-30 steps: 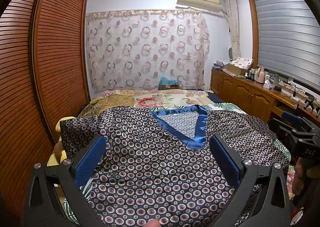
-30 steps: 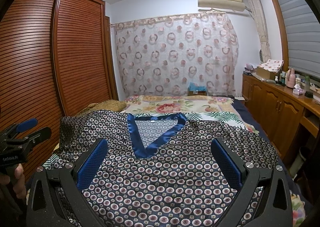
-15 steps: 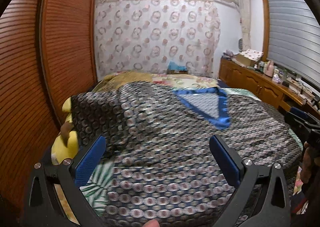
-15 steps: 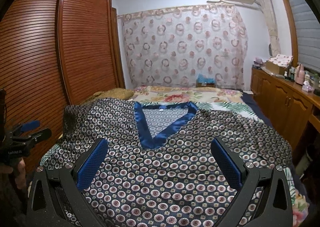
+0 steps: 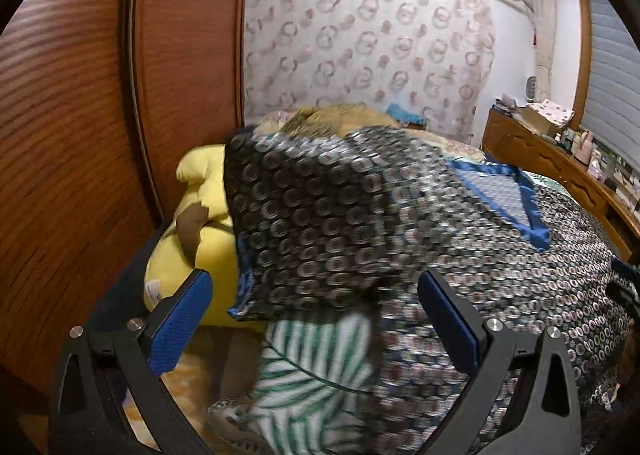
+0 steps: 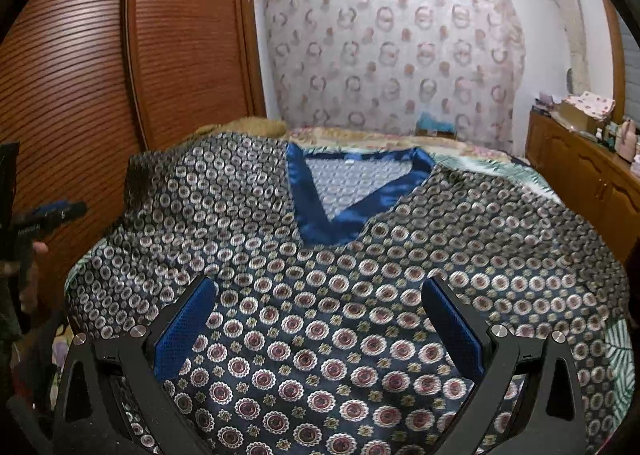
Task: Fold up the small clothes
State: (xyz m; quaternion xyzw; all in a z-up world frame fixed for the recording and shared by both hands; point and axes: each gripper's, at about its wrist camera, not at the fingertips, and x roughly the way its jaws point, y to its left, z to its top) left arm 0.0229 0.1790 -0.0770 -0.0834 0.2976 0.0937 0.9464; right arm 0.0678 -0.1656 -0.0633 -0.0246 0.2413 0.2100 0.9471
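No readable text (gripper lettering blurred).

My left gripper (image 5: 316,315) has its jaws spread wide, the blue pads (image 5: 180,319) angling out toward ten and two o'clock, nothing between them. My right gripper (image 6: 316,325) sits the same way, jaws wide apart, its blue pads (image 6: 450,329) empty. In the right wrist view the left gripper shows at nine o'clock, level and pointing toward three, with part of my left hand (image 6: 24,267) below it. The left wrist view is blurred.
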